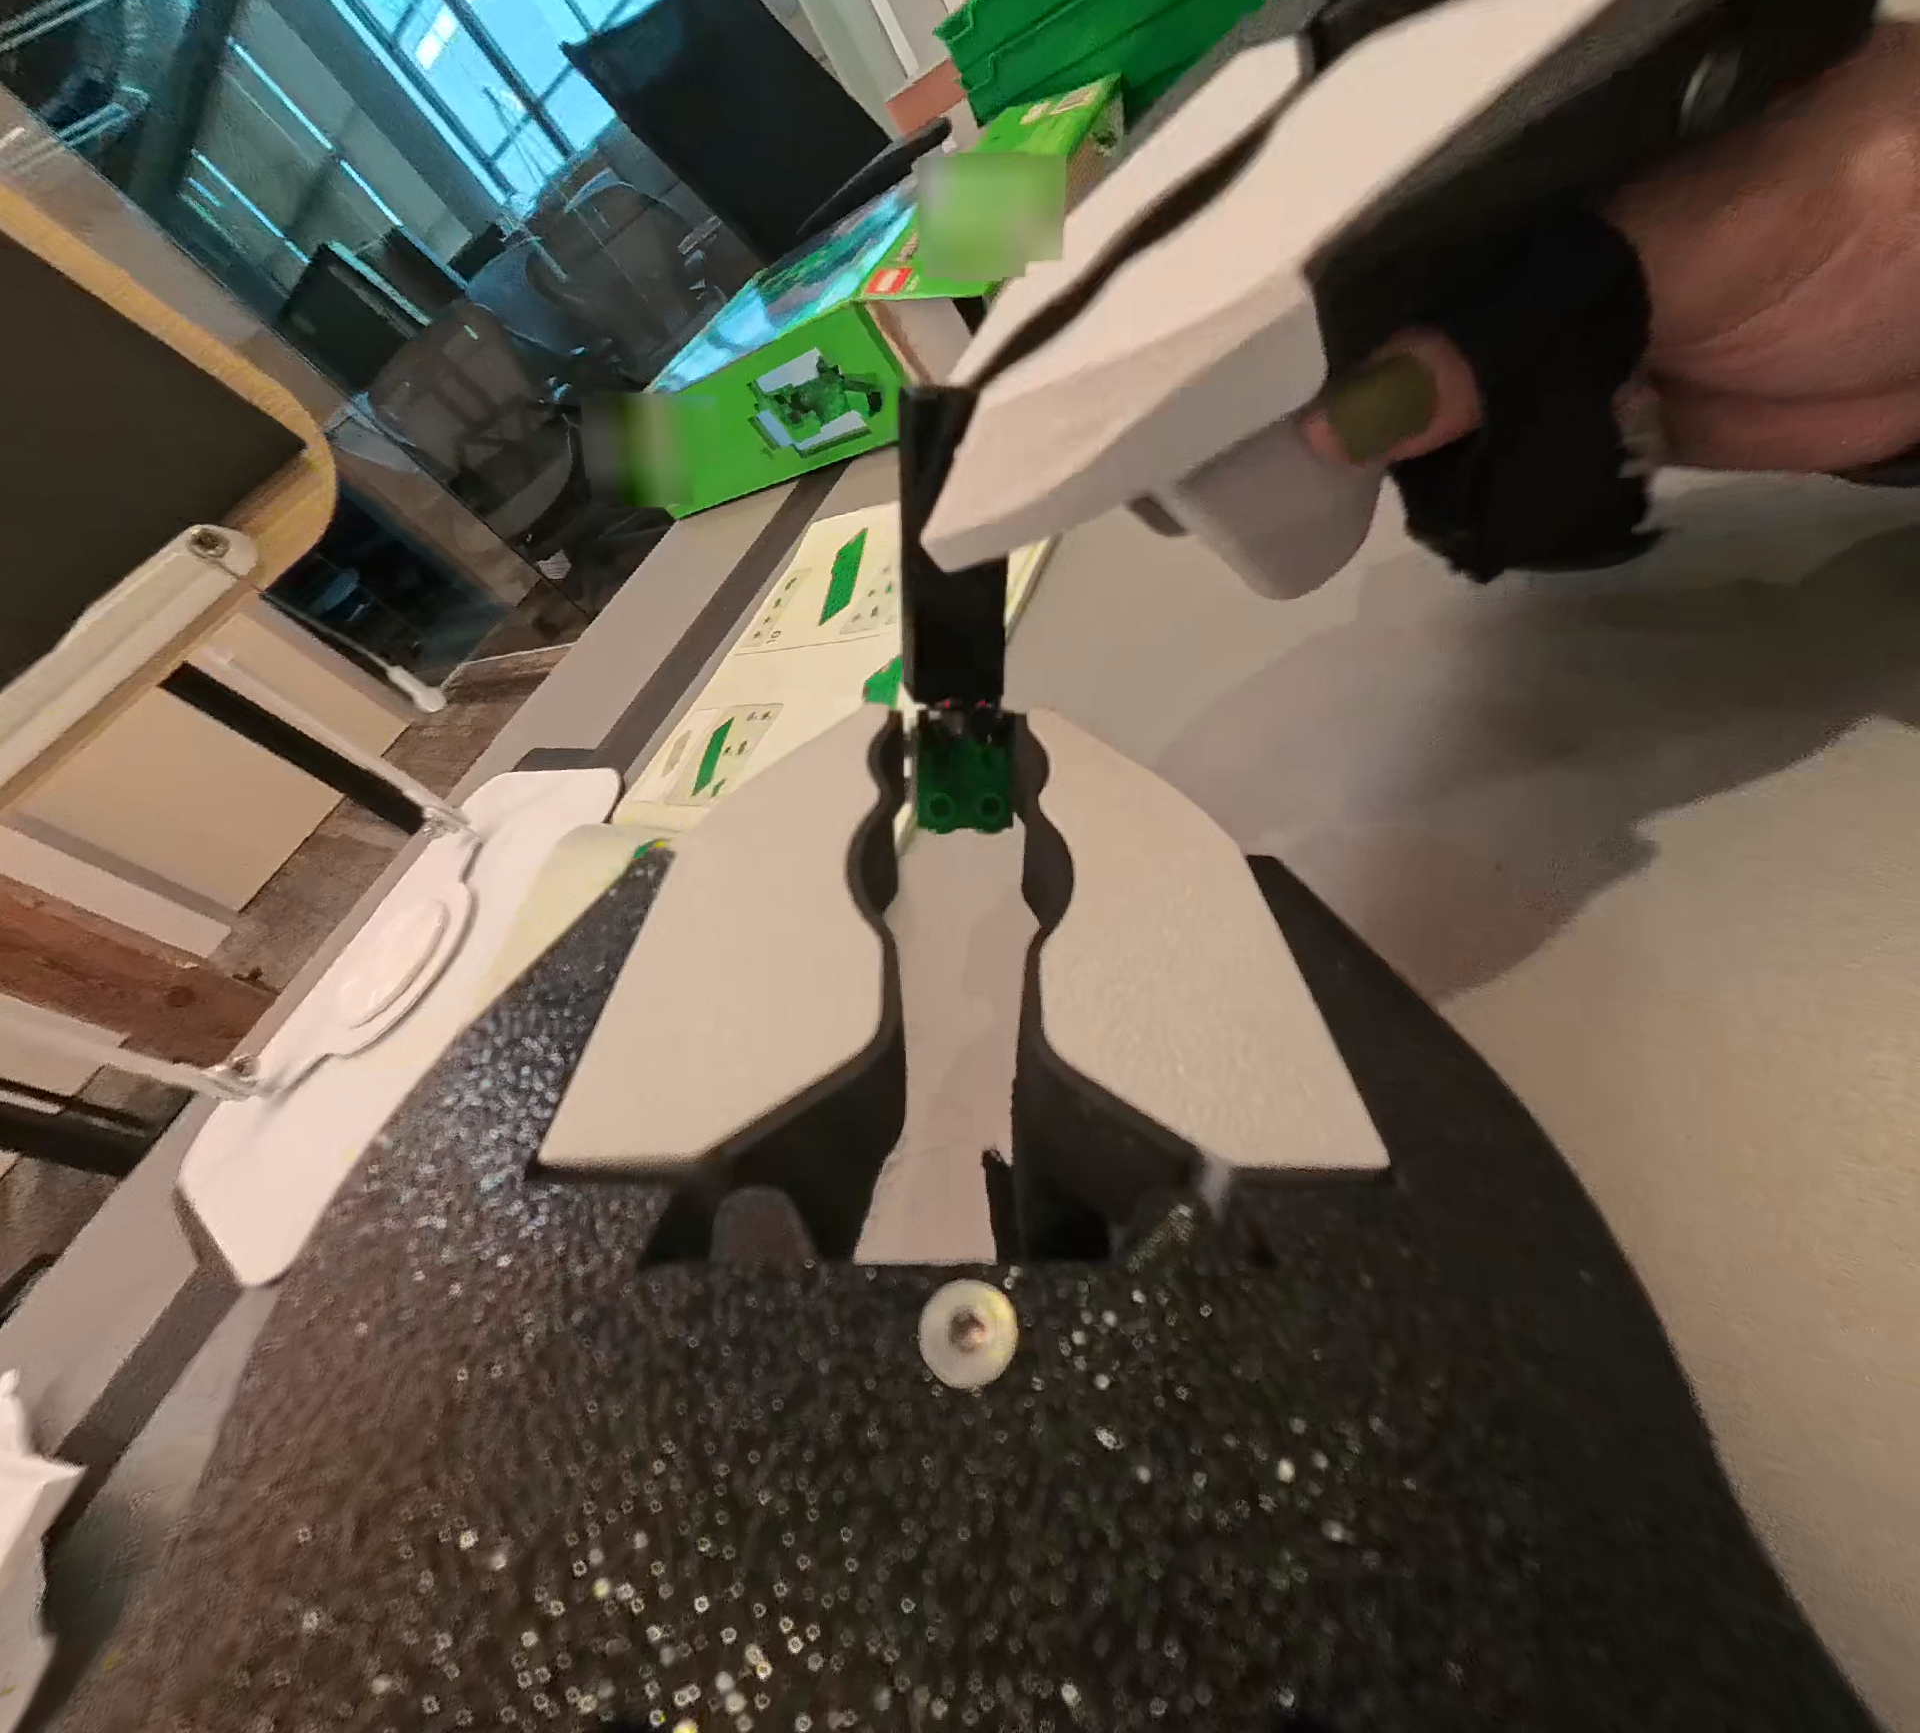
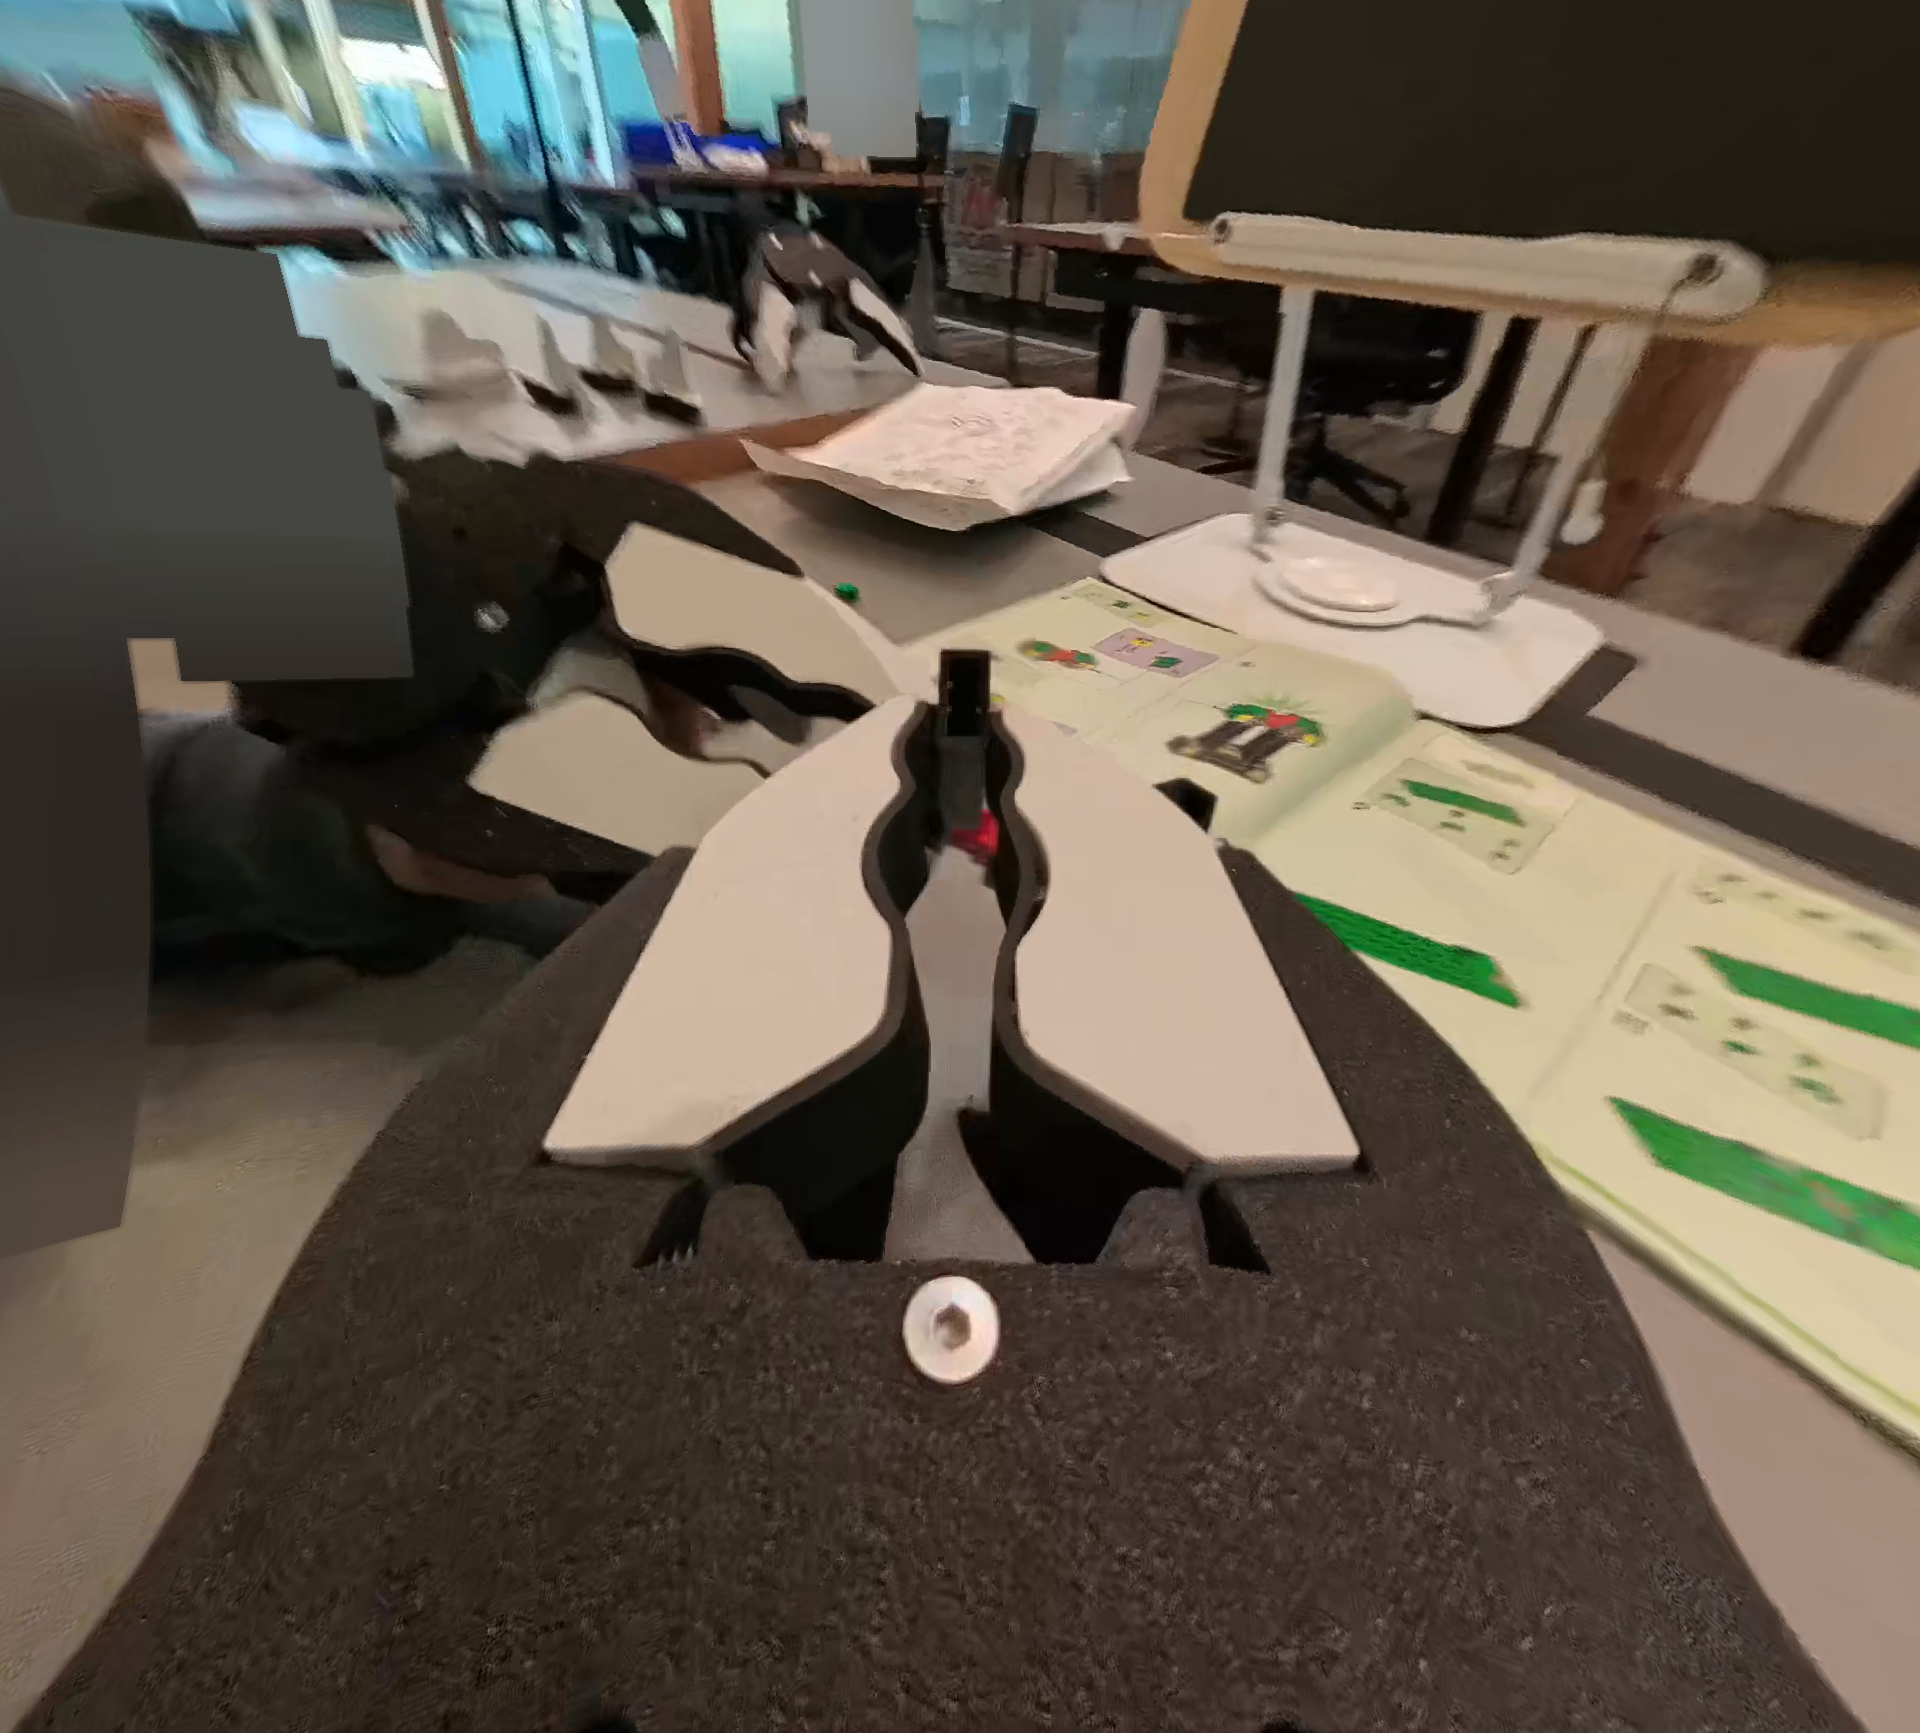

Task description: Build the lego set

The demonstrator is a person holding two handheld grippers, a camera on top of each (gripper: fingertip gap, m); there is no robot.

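Two sub-parts mid-join | left gripper (image 1: 961, 748) jaws clenched on green brick (image 1: 964, 784) | right gripper (image 2: 961, 727) jaws grasping black piece (image 2: 961, 696) | manual (image 2: 1558, 904) open, most build left

Red piece (image 2: 975, 836) half hidden, perhaps, between fingers (image 2: 790, 935).

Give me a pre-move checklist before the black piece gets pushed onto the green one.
1. Left gripper shut on green brick: ok.
2. Right gripper shut on black piece: ok.
3. Black piece meets the green brick's top end: ok.
4. Pieces square to each other: cannot tell, blurred.
5. Studs seated: cannot tell.
6. Manual open on the table: ok.
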